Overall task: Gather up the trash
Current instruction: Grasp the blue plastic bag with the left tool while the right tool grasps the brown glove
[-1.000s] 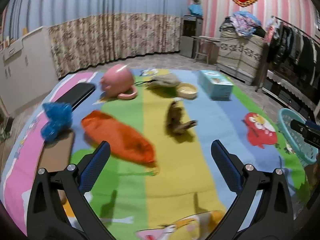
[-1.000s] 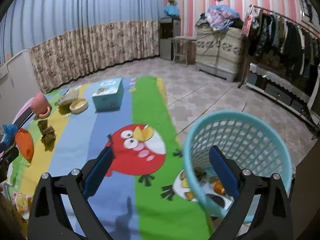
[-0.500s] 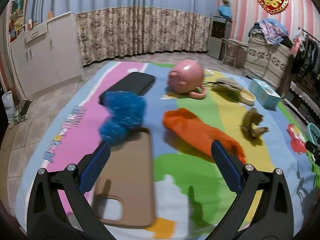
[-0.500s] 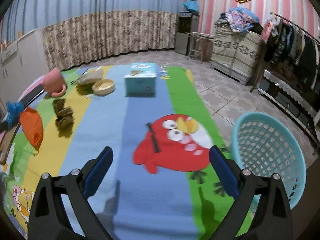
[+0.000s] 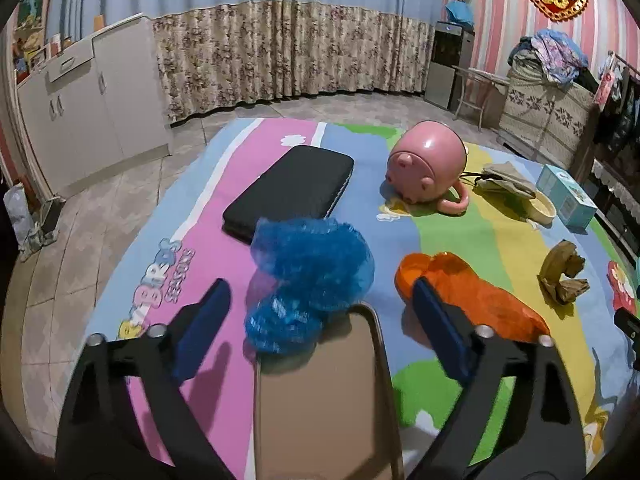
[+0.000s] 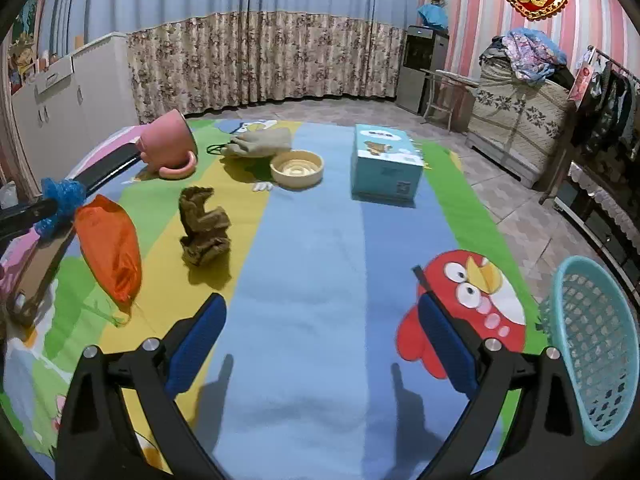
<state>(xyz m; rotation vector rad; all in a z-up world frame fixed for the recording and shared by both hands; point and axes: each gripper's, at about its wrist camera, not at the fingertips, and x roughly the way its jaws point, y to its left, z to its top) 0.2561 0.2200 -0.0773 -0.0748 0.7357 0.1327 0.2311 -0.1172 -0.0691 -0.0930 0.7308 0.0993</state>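
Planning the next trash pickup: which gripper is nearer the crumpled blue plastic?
Left. The left gripper has the crumpled blue plastic between its open jaws, which have just been closing. The right gripper hovers over bare mat, with the plastic far off to its left.

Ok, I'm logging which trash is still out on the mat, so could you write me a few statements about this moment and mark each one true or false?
1. The crumpled blue plastic bag lies between the open fingers of the left hand-held gripper. True; the pads are not touching it.
2. The orange plastic bag is already in the turquoise mesh basket. False; it lies on the colourful cartoon mat.
3. The pink mug lies tipped on its side. True.
4. The right hand-held gripper holds the crumpled brown paper. False; it is open and empty.
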